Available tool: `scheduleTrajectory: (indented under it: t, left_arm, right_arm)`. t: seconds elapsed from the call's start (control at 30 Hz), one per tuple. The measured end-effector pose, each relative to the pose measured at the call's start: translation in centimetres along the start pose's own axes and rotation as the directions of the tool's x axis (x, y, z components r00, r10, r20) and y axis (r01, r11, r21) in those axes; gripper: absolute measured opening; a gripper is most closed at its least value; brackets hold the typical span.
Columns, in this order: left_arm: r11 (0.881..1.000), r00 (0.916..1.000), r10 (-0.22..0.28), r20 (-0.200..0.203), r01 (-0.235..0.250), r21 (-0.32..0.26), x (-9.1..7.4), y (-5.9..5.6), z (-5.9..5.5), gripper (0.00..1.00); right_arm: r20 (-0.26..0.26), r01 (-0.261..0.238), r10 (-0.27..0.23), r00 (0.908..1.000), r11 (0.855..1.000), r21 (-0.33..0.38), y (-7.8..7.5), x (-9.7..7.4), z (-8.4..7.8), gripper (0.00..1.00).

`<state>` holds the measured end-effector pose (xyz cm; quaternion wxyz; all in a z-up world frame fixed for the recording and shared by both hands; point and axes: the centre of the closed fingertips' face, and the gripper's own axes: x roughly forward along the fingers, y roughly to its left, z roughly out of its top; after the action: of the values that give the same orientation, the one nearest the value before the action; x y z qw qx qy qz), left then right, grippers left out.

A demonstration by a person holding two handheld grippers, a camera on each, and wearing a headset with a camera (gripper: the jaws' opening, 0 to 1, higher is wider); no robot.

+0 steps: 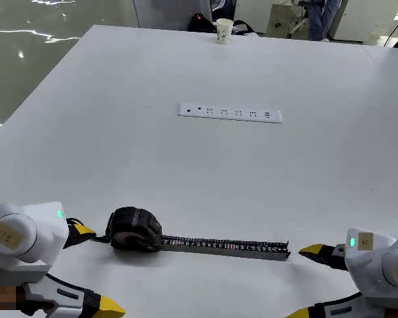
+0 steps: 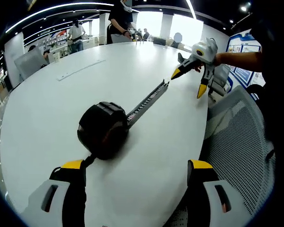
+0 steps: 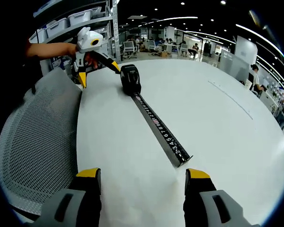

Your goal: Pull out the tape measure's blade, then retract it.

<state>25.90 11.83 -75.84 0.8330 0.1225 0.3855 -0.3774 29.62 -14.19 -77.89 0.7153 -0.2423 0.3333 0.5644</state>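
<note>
White tabletop (image 1: 186,172) filled the head view, with one power strip (image 1: 229,113) at 12 o'clock from the work and one paper cup (image 1: 224,30) beyond it at the far edge. The single tape measure (image 1: 134,229) lay on the near part of the table, its one blade (image 1: 225,247) drawn out flat toward 3 o'clock. There were two grippers. The left gripper (image 1: 96,268) sat at 9 o'clock of the case, jaws wide and empty, one tip just beside the case's strap. The right gripper (image 1: 305,281) sat at 3 o'clock of the blade's hook, jaws also wide, holding nothing. With nothing pinning the case, I judged that a release could whip the blade home and make the case skid or flip, the hook slapping hard.
</note>
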Motion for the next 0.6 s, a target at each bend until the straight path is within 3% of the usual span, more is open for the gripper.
scheduleTrajectory:
  t: [0.2,0.4,0.6]
  left_arm:
    - [0.997,0.9976,0.052,0.045,-0.05,-0.053,-0.3,-0.1,0.6,0.91]
    - [0.994,0.9963,0.074,0.044,-0.07,-0.079,-0.5,-0.7,0.5,0.95]
    - [0.99,0.9932,0.092,0.071,-0.083,-0.118,-0.5,-1.2,0.6,0.97]
  right_arm:
    - [0.028,0.029,-0.031,0.9991,0.998,0.061,0.6,-0.1,0.5,0.77]
    - [0.036,0.051,-0.055,0.9979,0.994,0.099,1.3,-0.2,0.9,0.84]
    - [0.059,0.069,-0.079,0.9951,0.986,0.152,2.0,-0.3,1.4,0.88]
